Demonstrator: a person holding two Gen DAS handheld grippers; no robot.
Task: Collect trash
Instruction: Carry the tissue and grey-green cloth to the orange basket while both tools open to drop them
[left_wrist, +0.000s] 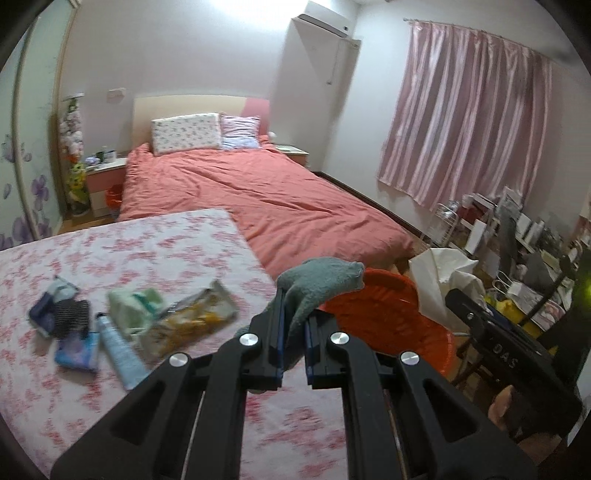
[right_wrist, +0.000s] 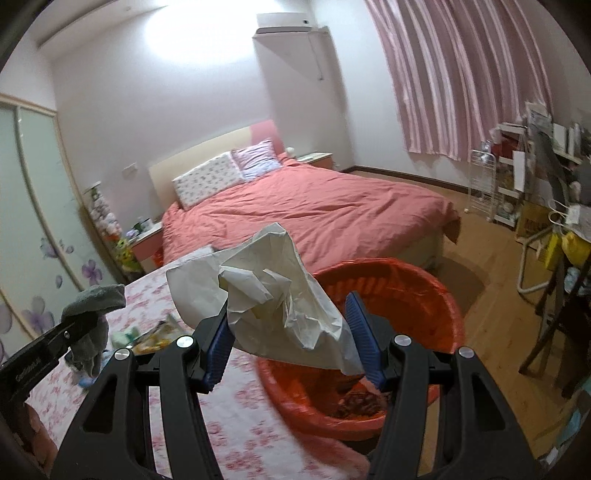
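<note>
My left gripper is shut on a grey-green cloth, which droops over its fingers beside the rim of the orange bin. My right gripper is shut on a crumpled white paper bag, held just above the orange bin with dark trash at its bottom. From the right wrist view the left gripper and the cloth hang at the left. From the left wrist view the right gripper and the paper bag sit to the right.
A flowered tablecloth carries a yellow wrapper, a green tissue pack, a blue tube and small packets. Behind stands a red bed. A cluttered rack and a chair are on the right.
</note>
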